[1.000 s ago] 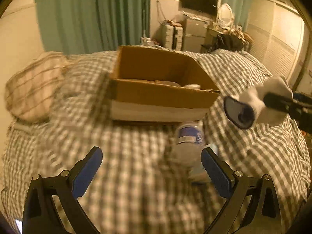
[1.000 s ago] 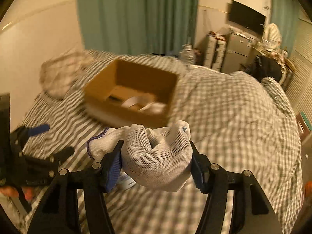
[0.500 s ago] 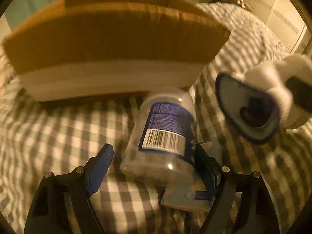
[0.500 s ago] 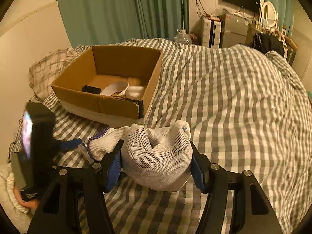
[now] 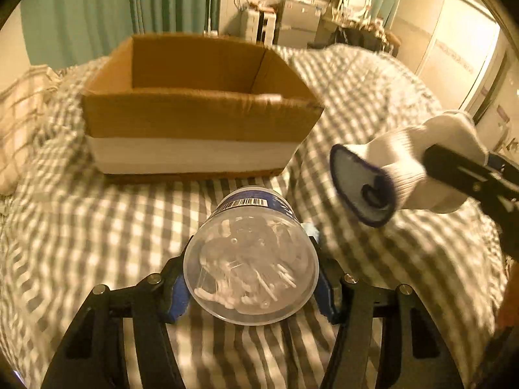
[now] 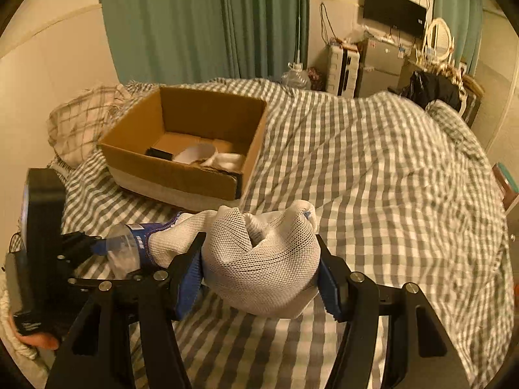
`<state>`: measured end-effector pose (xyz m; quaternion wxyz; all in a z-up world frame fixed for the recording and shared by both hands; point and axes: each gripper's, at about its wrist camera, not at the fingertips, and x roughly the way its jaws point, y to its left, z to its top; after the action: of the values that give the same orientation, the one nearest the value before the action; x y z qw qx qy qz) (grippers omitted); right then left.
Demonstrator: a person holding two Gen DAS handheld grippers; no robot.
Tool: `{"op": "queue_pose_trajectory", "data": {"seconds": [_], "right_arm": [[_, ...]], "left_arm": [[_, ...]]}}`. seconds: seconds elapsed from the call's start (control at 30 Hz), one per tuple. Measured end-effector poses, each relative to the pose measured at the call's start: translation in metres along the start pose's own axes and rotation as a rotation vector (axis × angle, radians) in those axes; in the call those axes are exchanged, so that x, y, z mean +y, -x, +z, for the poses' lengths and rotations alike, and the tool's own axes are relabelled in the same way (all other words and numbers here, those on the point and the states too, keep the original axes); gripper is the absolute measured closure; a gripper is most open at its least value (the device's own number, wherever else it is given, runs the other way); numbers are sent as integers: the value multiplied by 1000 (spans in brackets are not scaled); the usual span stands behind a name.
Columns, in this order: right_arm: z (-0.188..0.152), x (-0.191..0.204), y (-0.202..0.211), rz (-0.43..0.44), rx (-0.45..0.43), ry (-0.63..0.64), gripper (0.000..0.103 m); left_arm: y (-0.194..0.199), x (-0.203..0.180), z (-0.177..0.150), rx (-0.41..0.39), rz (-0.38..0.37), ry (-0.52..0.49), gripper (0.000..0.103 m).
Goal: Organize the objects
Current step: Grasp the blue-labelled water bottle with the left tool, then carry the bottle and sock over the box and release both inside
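My left gripper (image 5: 251,283) is shut on a clear plastic jar (image 5: 251,265) with a blue label and white sticks inside, held above the checked bedspread in front of the cardboard box (image 5: 201,123). The jar also shows in the right wrist view (image 6: 125,251). My right gripper (image 6: 259,272) is shut on a rolled white glove with a dark blue cuff (image 6: 259,259), to the right of the jar; the glove also shows in the left wrist view (image 5: 405,175). The open box (image 6: 181,175) holds a white item and a dark item.
The grey-and-white checked bedspread (image 6: 373,178) covers the bed. A plaid pillow (image 6: 84,120) lies left of the box. Green curtains (image 6: 201,22) hang behind. Cabinets, a screen and clutter stand at the back right (image 6: 382,61).
My left gripper closed on the jar and lifted it, tipping its base toward the camera. My right gripper still holds the glove and has shifted a little.
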<state>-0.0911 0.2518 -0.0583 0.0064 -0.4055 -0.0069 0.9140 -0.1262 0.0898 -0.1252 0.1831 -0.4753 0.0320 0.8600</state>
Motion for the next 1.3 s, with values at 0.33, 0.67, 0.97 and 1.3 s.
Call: {"op": "queue_pose_trajectory", "data": {"seconds": [0.33,0.67,0.97,1.3], "right_arm": [[30,37,68,-40,-124,86,42],[126,58,71,-22,-263,135,42],[186,47,-23,28,-206,99,42],[176,19,-113,122,-79,17,41]], "left_arm": [[99,21,35,-184,7,-11,40],[137,45,129,-317,133,-68,40],[52,81,187,-265,151,-18,40],[-14,94,179,-175,108,4,39]]}}
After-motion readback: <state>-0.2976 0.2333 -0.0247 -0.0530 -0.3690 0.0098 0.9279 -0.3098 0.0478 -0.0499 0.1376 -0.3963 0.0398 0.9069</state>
